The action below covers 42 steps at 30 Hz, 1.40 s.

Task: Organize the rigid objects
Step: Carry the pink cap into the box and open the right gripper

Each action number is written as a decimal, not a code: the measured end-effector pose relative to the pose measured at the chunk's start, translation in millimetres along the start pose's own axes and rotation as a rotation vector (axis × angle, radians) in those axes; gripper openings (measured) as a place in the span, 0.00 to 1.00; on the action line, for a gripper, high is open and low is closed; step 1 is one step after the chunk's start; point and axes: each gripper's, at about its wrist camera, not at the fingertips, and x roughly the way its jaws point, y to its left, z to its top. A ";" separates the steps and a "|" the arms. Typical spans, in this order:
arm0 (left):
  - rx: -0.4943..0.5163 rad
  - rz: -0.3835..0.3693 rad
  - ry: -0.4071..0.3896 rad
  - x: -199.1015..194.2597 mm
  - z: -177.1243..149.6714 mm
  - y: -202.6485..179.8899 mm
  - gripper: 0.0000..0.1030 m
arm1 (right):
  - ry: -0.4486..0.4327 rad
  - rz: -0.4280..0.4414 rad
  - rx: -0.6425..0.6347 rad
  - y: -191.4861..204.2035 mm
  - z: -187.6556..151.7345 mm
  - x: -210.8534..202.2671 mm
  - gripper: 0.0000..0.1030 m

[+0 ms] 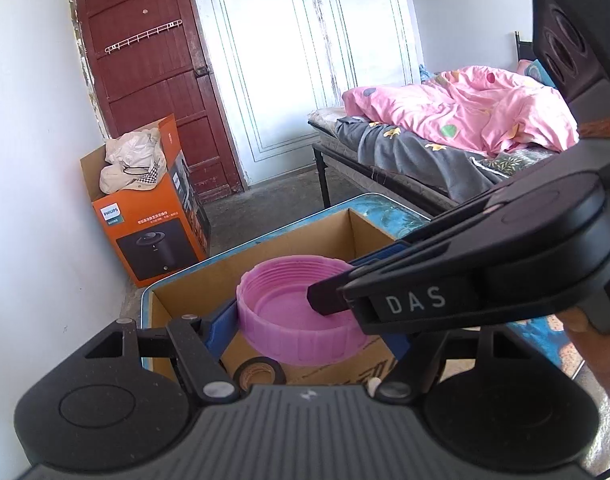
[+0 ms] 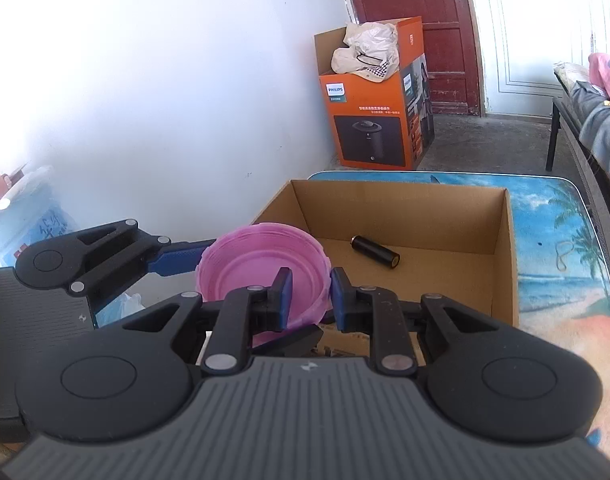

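Progress check: cardboard box [image 2: 501, 248] is sitting on the beach-print table [image 2: 561, 240], and it's partly filled. A black cylinder [image 2: 376, 257] is lying on the box floor in the right wrist view; a black tape roll [image 1: 259, 373] is lying in the box in the left wrist view. So at least two items look stowed. The pink lid [image 1: 301, 312] is the one in hand, hanging over the box's near-left corner, open side up, not yet down on the floor of the box.

Both grippers are on it. Left gripper [image 1: 305, 320] is holding the lid across its outer wall: one blue finger [image 1: 221, 328] is pressing the left side, the other is mostly hidden behind the lid and the right tool. Jaws are spread wide but clamped on the lid, as far as I can judge.

Right gripper [image 2: 308, 298] is straddling the lid's rim, one pad inside the cup, one outside. A sliver of gap is showing near the rim, so I'm reading it as pinching the wall or about to; contact isn't fully clear.

Looks like a handover or joint lowering. Left: release the lid into the box. No other loose items are showing on the table.
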 end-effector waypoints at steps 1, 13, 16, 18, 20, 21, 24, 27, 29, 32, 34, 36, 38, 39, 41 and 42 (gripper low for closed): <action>0.010 0.001 0.019 7.3 6.5 3.4 0.72 | 0.018 0.003 0.003 -2.5 10.2 7.0 0.19; -0.080 -0.122 0.452 144.8 28.6 63.4 0.72 | 0.369 0.062 0.137 -62.8 76.9 137.8 0.19; -0.120 -0.139 0.575 182.6 17.8 74.4 0.72 | 0.447 0.075 0.167 -73.6 75.2 169.8 0.19; -0.139 -0.144 0.635 203.5 12.4 77.3 0.72 | 0.481 0.088 0.187 -80.4 75.4 187.4 0.19; -0.169 -0.154 0.673 220.0 7.3 81.1 0.72 | 0.509 0.094 0.197 -87.4 73.7 203.3 0.19; -0.180 -0.156 0.689 226.4 6.7 82.5 0.72 | 0.517 0.087 0.190 -88.7 73.0 209.4 0.19; -0.208 -0.170 0.716 242.3 4.2 85.2 0.72 | 0.540 0.069 0.191 -96.1 71.2 223.5 0.19; -0.233 -0.184 0.745 259.1 6.2 84.8 0.72 | 0.563 0.061 0.203 -107.8 69.4 240.9 0.19; -0.247 -0.192 0.764 265.8 4.0 84.6 0.72 | 0.580 0.049 0.197 -111.9 67.6 248.5 0.19; -0.243 -0.193 0.782 275.6 2.2 82.6 0.72 | 0.611 0.038 0.204 -120.0 65.0 261.4 0.20; -0.241 -0.190 0.796 280.1 0.4 81.1 0.73 | 0.629 0.027 0.214 -123.2 62.6 266.6 0.20; -0.245 -0.186 0.801 281.4 -1.5 81.3 0.74 | 0.636 0.019 0.216 -124.8 60.7 269.1 0.21; -0.252 -0.201 0.802 280.8 -1.9 82.4 0.79 | 0.635 -0.001 0.205 -124.3 60.7 268.7 0.22; -0.253 -0.206 0.799 279.7 -1.7 83.0 0.80 | 0.634 -0.006 0.206 -124.8 61.0 267.9 0.25; -0.255 -0.205 0.787 275.5 -0.2 83.5 0.81 | 0.627 -0.018 0.210 -126.3 62.6 264.3 0.27; -0.256 -0.205 0.778 272.3 0.8 84.1 0.81 | 0.618 -0.024 0.210 -126.9 63.8 262.1 0.28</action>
